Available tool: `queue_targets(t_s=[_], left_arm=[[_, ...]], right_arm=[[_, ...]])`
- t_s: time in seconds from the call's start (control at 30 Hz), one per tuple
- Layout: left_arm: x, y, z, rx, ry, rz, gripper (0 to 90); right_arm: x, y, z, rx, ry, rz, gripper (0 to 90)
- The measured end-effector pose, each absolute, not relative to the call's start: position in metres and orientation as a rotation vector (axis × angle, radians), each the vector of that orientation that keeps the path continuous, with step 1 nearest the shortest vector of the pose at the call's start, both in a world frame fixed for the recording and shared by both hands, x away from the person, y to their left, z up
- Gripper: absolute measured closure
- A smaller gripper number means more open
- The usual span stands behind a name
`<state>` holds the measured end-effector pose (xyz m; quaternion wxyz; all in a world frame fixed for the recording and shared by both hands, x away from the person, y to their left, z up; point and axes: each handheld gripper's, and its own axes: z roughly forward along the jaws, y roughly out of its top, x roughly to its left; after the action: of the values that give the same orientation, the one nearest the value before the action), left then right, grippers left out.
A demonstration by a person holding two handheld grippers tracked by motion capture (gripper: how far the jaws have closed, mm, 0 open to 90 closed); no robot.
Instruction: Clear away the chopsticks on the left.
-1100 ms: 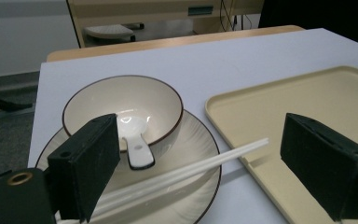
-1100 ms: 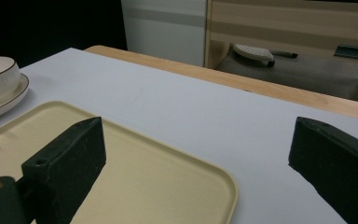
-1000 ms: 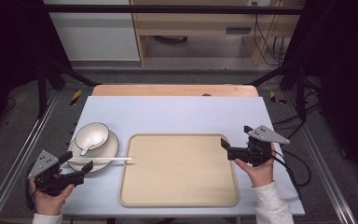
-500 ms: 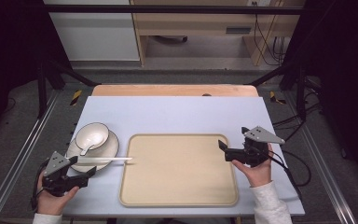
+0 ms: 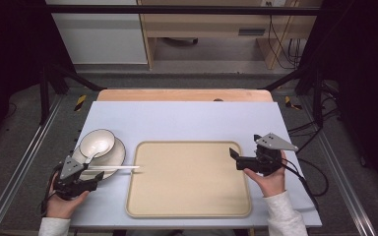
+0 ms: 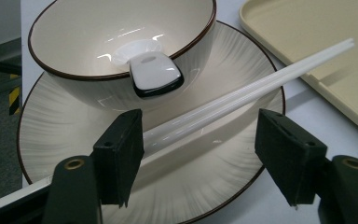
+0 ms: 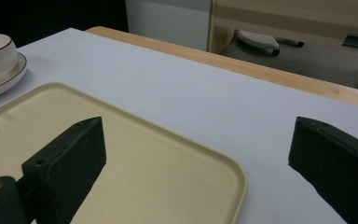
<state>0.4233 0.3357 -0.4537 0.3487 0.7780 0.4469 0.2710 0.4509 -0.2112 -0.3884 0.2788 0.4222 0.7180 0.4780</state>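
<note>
Left gripper [image 6: 200, 144] closer, chopsticks [image 6: 242, 95] between fingers [image 6: 121, 151].

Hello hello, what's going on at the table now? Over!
Left hand-held gripper open around white chopsticks on plate. Right hand-held gripper open beside empty tray. Nothing blocking.

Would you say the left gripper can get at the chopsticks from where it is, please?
Probably yes. The left gripper is open, its fingers on either side of the chopsticks lying across the plate, and nothing blocks them.
</note>
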Motion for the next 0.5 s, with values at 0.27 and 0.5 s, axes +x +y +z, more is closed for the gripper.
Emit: queue_targets(t_s=[0.27,0.5], left_arm=[[0.4270,0.3316,-0.4588,2.065,1.159,0.717,38.7],[0.4262,0.3320,-0.4579,2.062,1.165,0.701,45.6]], right_arm=[[0.4513,-0.2110,-0.3889,1.131,1.934,1.276,4.5],[0.4515,-0.2117,-0.3886,1.131,1.929,1.274,4.6]])
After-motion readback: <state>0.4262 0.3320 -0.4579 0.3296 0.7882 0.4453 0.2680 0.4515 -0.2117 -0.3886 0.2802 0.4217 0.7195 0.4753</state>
